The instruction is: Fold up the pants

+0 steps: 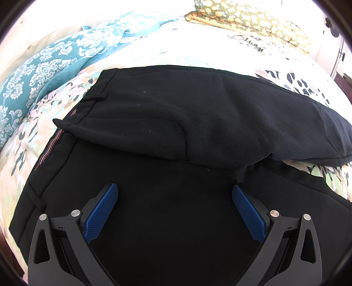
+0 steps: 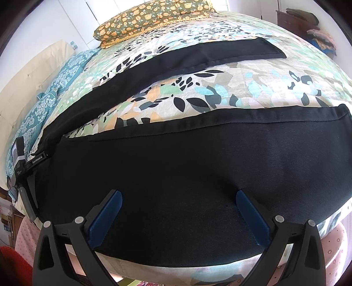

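Black pants (image 1: 198,123) lie spread on a floral bedspread (image 1: 66,88). In the left wrist view the waistband (image 1: 55,140) is at the left, with the upper half bunched over the lower. My left gripper (image 1: 175,189) is open, just above the seat area near the waist. In the right wrist view the near leg (image 2: 198,162) runs across the frame and the far leg (image 2: 198,59) angles away, the two splayed apart. My right gripper (image 2: 178,195) is open above the near leg. The left gripper's body (image 2: 22,171) shows at the far left.
A teal patterned pillow (image 1: 44,66) lies left of the waistband. An orange-flowered pillow (image 2: 154,19) sits at the far end of the bed. The bed's near edge (image 2: 176,264) runs below the right gripper. A dresser with clothes (image 2: 308,26) stands at the far right.
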Demonstrator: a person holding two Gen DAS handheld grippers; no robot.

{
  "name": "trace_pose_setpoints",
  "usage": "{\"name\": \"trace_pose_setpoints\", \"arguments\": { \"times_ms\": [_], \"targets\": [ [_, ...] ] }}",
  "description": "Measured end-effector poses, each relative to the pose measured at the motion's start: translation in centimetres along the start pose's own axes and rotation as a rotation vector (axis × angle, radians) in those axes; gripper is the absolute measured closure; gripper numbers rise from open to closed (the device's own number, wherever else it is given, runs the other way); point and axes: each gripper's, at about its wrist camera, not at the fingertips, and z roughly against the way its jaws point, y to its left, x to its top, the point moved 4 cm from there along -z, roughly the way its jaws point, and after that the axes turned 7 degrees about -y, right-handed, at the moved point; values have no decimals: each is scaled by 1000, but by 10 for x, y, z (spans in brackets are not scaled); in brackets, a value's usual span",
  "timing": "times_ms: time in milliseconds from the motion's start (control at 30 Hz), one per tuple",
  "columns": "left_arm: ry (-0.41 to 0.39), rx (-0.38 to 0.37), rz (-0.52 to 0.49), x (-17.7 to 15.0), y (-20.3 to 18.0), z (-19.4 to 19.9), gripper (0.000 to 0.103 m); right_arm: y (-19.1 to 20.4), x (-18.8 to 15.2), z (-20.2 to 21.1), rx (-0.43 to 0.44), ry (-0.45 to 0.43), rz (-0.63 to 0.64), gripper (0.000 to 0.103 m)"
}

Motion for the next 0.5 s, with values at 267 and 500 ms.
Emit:
{"name": "trace_pose_setpoints", "arguments": {
  "times_ms": [267,500],
  "targets": [
    [0,0,0,0,0,0,0,0,-1,-1,-4,1,8,0],
    [0,0,0,0,0,0,0,2,-2,-3,-24,8,36,0]
  ]
}}
